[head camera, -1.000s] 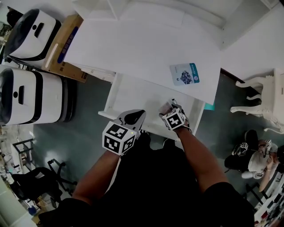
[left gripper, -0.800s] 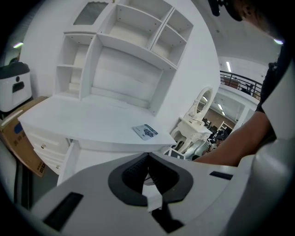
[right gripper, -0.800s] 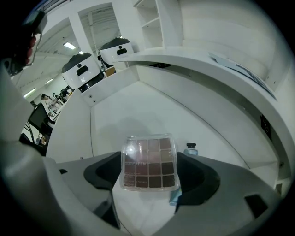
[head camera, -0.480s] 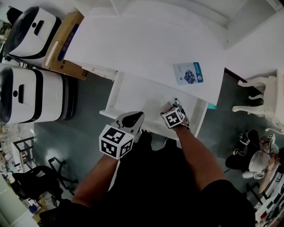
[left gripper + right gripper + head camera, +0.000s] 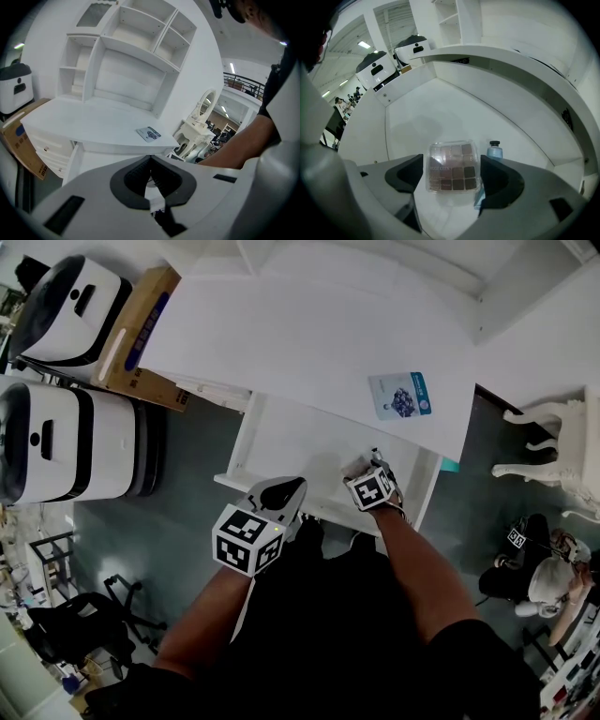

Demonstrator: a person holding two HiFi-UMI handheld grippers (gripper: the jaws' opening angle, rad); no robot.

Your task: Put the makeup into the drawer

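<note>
White drawer (image 5: 281, 442) stands pulled out under the dresser surface (image 5: 300, 334). R gripper (image 5: 452, 161) is down inside it, at the front right corner. Its jaws sit against both side edges of a clear-cased eyeshadow palette (image 5: 452, 171), clamped on it. Palette is level, pans facing up, just above or on the drawer floor; can't tell which. Small blue tube (image 5: 493, 151) w/ black cap is on the drawer floor just beside the R jaw, partly hidden behind it. L gripper (image 5: 281, 491) is at the drawer's front edge, outside the drawer. Its jaws are together at the tips w/ nothing between them. Blue-and-white card (image 5: 400, 395) lies flat on the surface near its right end, well apart from both grippers.
</note>
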